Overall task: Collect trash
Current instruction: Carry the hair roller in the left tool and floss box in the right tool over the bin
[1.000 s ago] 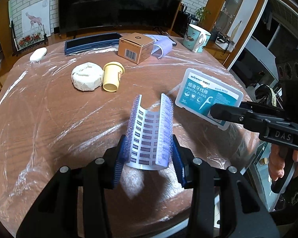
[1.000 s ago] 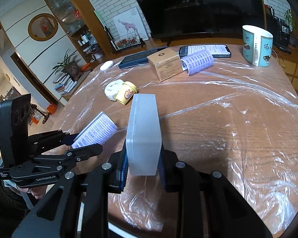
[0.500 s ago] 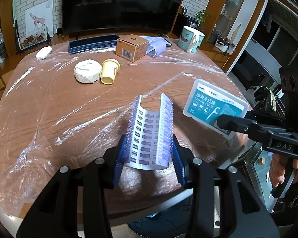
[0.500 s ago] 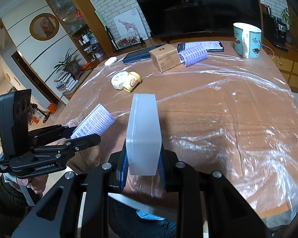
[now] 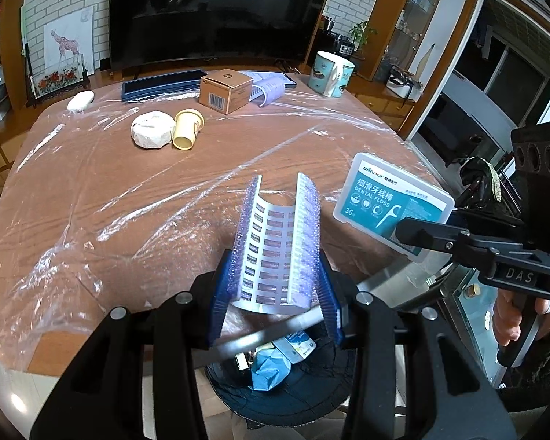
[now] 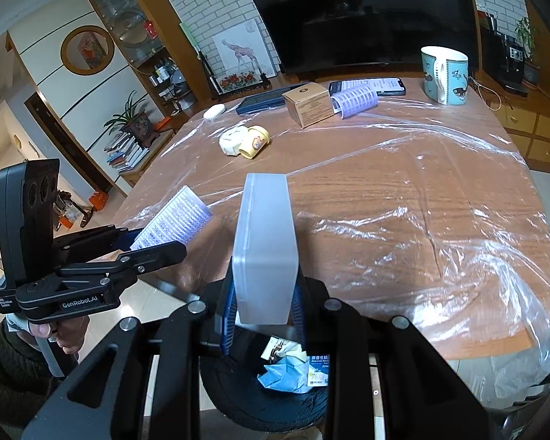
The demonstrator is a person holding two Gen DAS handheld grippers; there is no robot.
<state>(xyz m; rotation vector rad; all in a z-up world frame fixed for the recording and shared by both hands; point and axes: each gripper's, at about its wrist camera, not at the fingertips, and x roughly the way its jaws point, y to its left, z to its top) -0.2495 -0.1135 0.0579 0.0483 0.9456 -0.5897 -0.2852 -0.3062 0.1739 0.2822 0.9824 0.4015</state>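
Now both hand-held grippers carry trash at the near edge of the table (image 5: pixel 91 198), and the step in hand looks like the drop into the bin (image 5: pixel 275 396) below. The left hand-held gripper (image 5: pixel 275 286) is clamped narrowly on a curled purple hair roller (image 5: pixel 275 245), which stands up from the jaws toward 12 o'clock in the left wrist view. The right hand-held gripper (image 6: pixel 264 311) is pinched tight on a dental floss box (image 6: pixel 266 249), held on edge; in the left wrist view the box's printed face (image 5: pixel 392 201) shows at 3 o'clock.

The black-lined bin, already holding blue paper and wrappers (image 6: pixel 293 370), sits at 6 o'clock in both views, directly beneath the jaws but partly screened by the table rim.

To do this well, I would make sure each item is clear of the table edge and centred over the bin's mouth before letting go. Both grippers point steeply down, so each item should fall away once the jaws part. The roller is light and bristly, so it may cling to the pads; a full opening would free it. The two grippers are near each other, so releasing one at a time would avoid a knock.

Still on the table at 12 o'clock are a yellow cup (image 5: pixel 187 130), a white wad (image 5: pixel 152 134), a cardboard box (image 5: pixel 225 90) and a second roller (image 5: pixel 269 90).
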